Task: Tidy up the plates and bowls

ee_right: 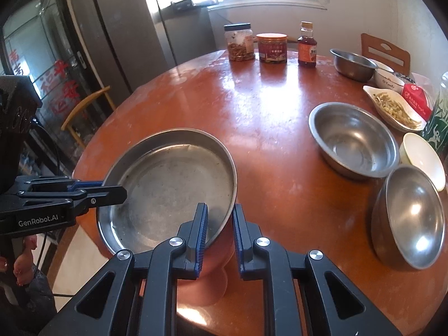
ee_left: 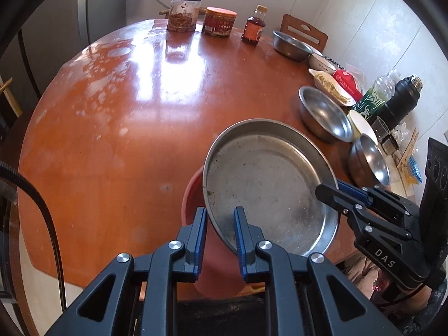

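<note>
The left gripper (ee_left: pixel 220 221) has its blue-padded fingers spread on either side of the near rim of a round steel plate (ee_left: pixel 263 179), one inside and one outside, with visible gaps. The right gripper (ee_right: pixel 219 218) straddles the same plate's rim the same way, parted and not pinching. The plate sits tilted atop a pink plastic bowl (ee_left: pixel 193 193) near the edge of the round red-brown table (ee_left: pixel 126 112). At two o'clock from the plate stands a steel bowl (ee_right: pixel 354 142); at three o'clock, another steel bowl leaning on its side (ee_right: pixel 411 215), with a cream bowl (ee_right: pixel 425 159) just behind.
</note>
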